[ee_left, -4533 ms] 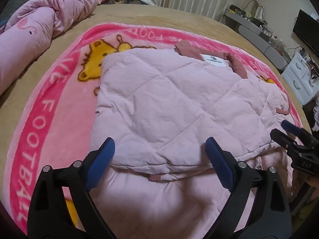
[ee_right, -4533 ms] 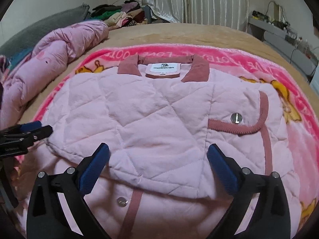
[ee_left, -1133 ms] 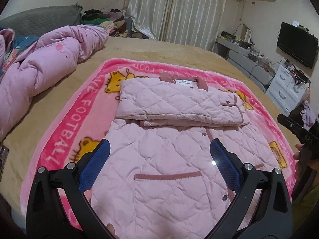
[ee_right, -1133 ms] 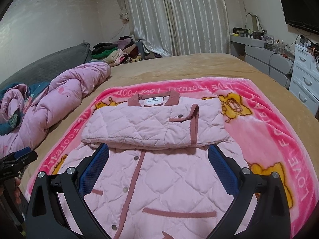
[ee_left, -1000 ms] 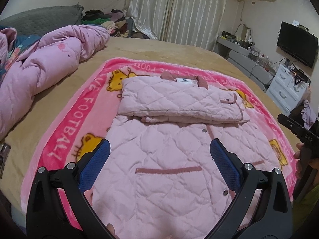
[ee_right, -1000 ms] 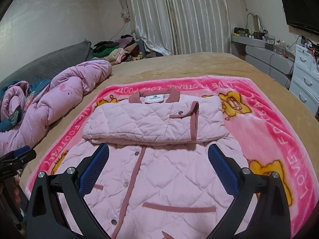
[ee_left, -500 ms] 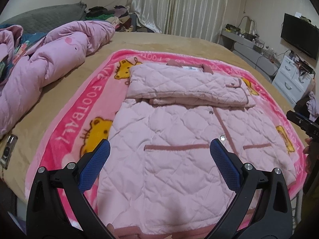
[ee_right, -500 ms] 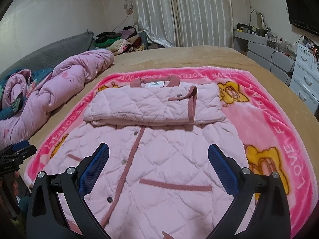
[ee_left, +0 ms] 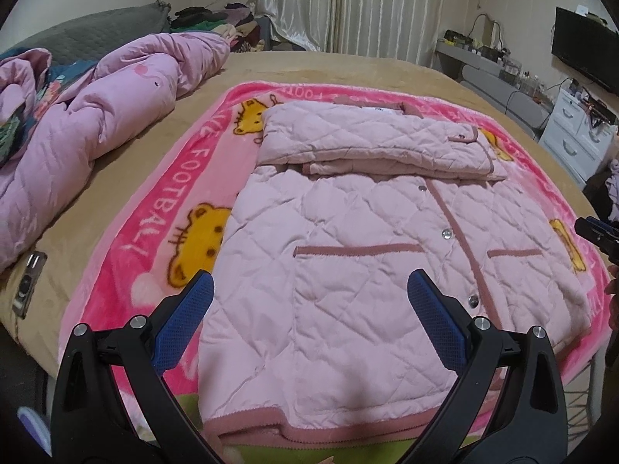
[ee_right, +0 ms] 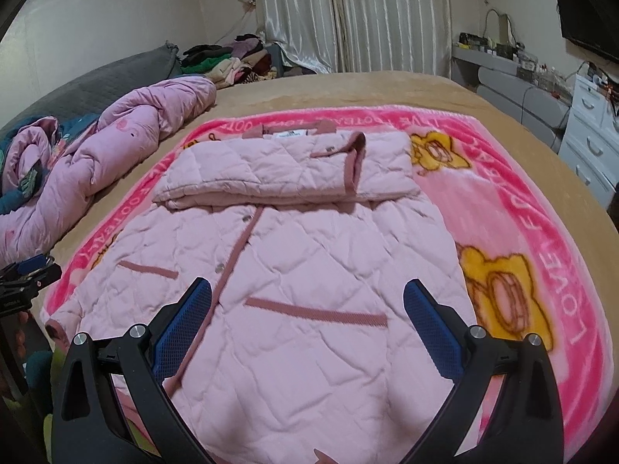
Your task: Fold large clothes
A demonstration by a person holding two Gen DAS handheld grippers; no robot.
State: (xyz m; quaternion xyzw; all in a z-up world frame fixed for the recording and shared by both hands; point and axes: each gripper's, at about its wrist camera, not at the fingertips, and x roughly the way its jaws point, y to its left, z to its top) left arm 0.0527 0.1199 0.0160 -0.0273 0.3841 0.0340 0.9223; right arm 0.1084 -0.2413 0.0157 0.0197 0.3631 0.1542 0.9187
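Note:
A pale pink quilted coat (ee_left: 348, 255) with dusty-pink trim lies front-up on a pink cartoon blanket (ee_left: 162, 208). Its sleeves are folded across the chest as a thick band near the collar (ee_left: 379, 147). The coat also shows in the right wrist view (ee_right: 309, 270), with the folded band (ee_right: 286, 170) at the far end. My left gripper (ee_left: 309, 301) is open and empty above the lower left part of the coat, short of the hem. My right gripper (ee_right: 307, 305) is open and empty above the lower right part.
A crumpled pink duvet (ee_left: 96, 104) lies along the bed's left side. A small device (ee_left: 29, 282) lies on the tan bedsheet near the front left edge. A clothes pile (ee_right: 232, 58), curtains, a desk and white drawers (ee_right: 592, 135) stand beyond the bed.
Both grippers have drawn back from the folded sleeves toward the coat's hem and the near edge of the bed. They stay open and empty. The coat has not moved.

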